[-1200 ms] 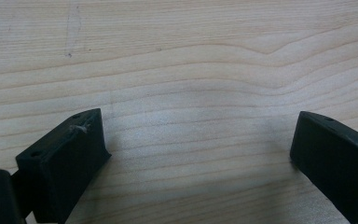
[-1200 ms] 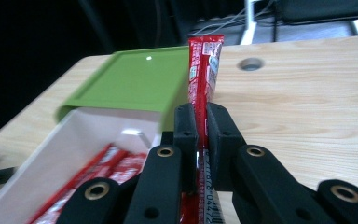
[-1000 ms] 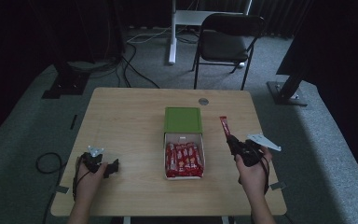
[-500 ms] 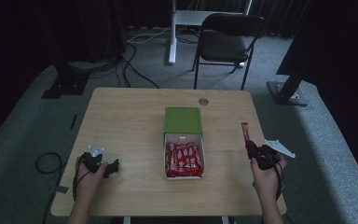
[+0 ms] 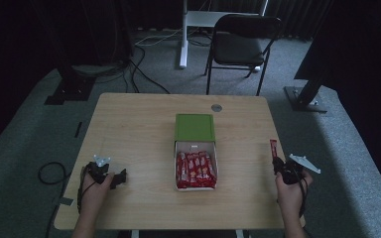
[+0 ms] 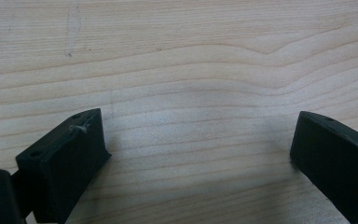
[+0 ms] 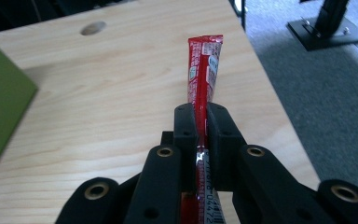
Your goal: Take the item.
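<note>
The right gripper (image 5: 279,164) is pinching a red snack stick (image 7: 204,70) edge-on near the table's (image 5: 134,124) right edge, likely to set it down. The left gripper (image 6: 200,154) is resting wide, empty, left of the box (image 5: 196,171).

I see the box (image 5: 196,171) mid-table (image 5: 139,124), its lid (image 5: 194,127) just behind it and packets (image 5: 195,169) inside. My left gripper (image 5: 120,177) sits low at the near left; my right gripper (image 5: 276,161) (near the right edge) pinches a stick (image 7: 204,70).
</note>
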Action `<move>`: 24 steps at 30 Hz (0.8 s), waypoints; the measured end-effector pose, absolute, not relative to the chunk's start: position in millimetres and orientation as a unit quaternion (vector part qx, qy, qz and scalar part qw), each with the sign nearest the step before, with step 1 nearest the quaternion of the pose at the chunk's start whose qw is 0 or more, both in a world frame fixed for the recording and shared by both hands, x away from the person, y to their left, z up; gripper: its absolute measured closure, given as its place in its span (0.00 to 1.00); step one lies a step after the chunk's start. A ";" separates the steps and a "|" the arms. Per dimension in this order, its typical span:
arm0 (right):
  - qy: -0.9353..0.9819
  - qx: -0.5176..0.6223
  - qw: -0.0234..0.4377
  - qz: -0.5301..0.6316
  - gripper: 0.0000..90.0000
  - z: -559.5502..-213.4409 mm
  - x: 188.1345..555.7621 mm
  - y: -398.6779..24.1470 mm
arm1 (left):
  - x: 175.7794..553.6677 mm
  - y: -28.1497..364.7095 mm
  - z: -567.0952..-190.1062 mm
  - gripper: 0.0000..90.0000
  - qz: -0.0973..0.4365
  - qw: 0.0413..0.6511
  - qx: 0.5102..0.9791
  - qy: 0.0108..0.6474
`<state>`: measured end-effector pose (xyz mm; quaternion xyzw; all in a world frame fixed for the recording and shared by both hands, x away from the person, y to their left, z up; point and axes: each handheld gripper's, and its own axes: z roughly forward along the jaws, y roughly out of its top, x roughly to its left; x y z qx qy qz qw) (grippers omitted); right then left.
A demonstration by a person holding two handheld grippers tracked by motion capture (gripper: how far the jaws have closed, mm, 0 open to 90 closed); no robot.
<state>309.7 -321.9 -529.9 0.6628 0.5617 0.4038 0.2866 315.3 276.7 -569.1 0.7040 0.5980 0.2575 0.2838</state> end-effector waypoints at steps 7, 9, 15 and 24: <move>0.556 0.683 0.280 0.382 0.93 -544.9 312.5 -332.4 | 315.3 276.7 -569.1 0.05 0.258 0.284 0.704 0.598; 0.558 0.687 0.277 0.374 0.93 -549.6 314.0 -333.7 | 315.3 276.7 -569.1 0.05 0.257 0.284 0.704 0.598; 0.560 0.694 0.272 0.362 0.93 -557.8 315.6 -336.2 | 315.3 276.7 -569.1 0.05 0.258 0.284 0.704 0.598; 0.563 0.703 0.263 0.344 0.92 -566.7 317.2 -337.0 | 315.3 276.8 -569.0 0.05 0.257 0.283 0.704 0.598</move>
